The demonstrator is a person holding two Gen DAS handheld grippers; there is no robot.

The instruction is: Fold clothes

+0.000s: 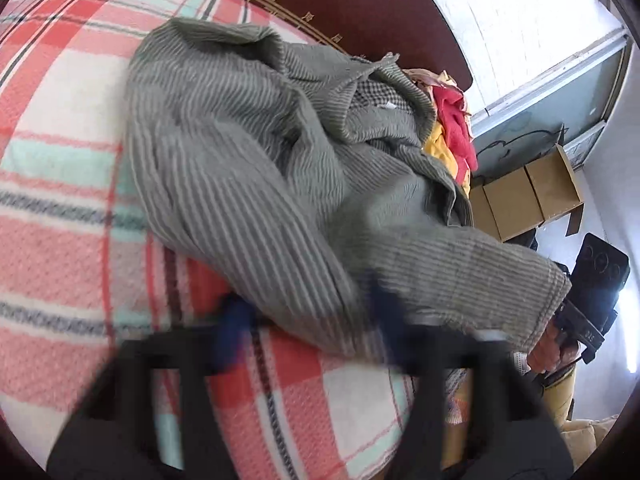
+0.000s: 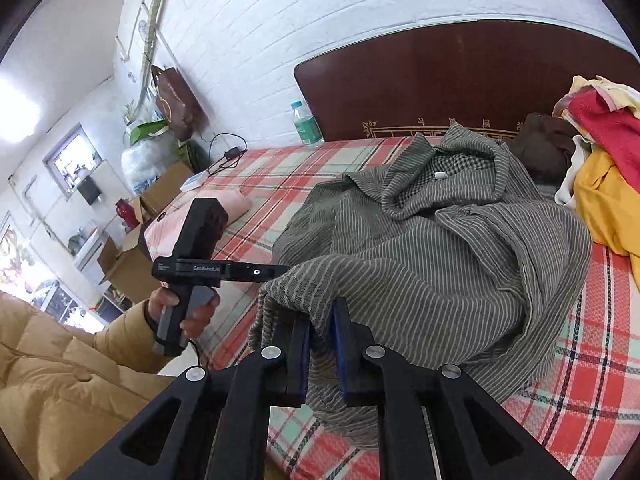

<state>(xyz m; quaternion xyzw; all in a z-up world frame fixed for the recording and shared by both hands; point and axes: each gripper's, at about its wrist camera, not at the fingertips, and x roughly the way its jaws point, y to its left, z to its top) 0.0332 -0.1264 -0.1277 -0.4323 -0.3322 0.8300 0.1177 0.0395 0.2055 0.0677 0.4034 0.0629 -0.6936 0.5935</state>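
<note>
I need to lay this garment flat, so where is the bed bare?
Bare plaid blanket lies between the grey striped garment and the bed's left edge. The headboard corner is crowded with the red and yellow clothes pile.

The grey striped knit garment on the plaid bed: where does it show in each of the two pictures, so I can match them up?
Left wrist view: the grey striped knit garment fills the middle, a sleeve trailing to the lower right.
Right wrist view: it lies centre to right, its near edge pinched in the right gripper.
Shared landmark: the pile of red and yellow clothes beside the garment, by the dark wooden headboard.
</note>
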